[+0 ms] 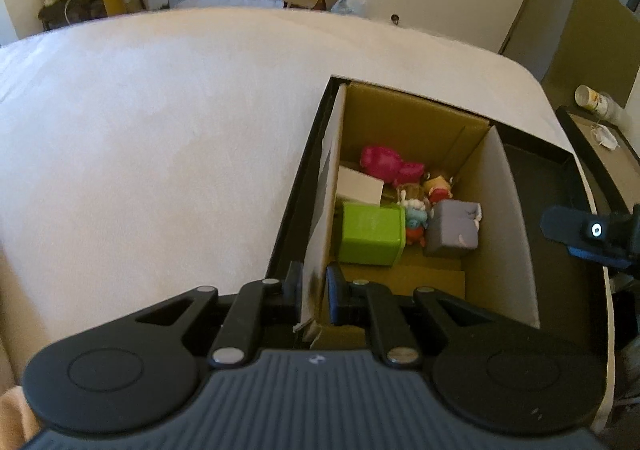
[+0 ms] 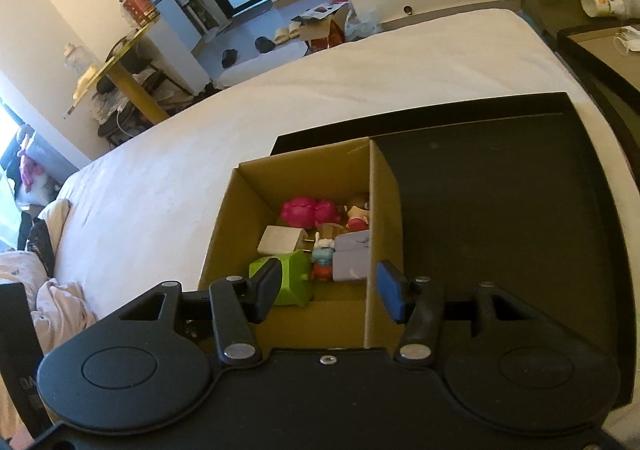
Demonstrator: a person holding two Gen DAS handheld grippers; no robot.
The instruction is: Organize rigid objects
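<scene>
An open cardboard box (image 1: pixel 500 230) stands on a black tray (image 2: pixel 500 209) on the white bed. In it lie a pink toy (image 1: pixel 382 161), a green box (image 1: pixel 370 236), a grey block (image 1: pixel 454 230), a small white box (image 1: pixel 358 187) and a few little figures. My left gripper (image 1: pixel 315 292) is shut on the box's near left wall, one finger on each side. My right gripper (image 2: pixel 328 290) hovers open over the box's near right corner. Its left finger is above the green box (image 2: pixel 298 278), and its blue-padded finger is just outside the right wall, not touching it.
The white mattress (image 1: pixel 160 129) spreads to the left and far side of the tray. A dark bedside table (image 2: pixel 600 61) with a tipped cup (image 2: pixel 604 3) stands to the right. Pale bedding (image 2: pixel 60 306) is bunched at the left. Shelves, shoes and boxes sit on the floor beyond.
</scene>
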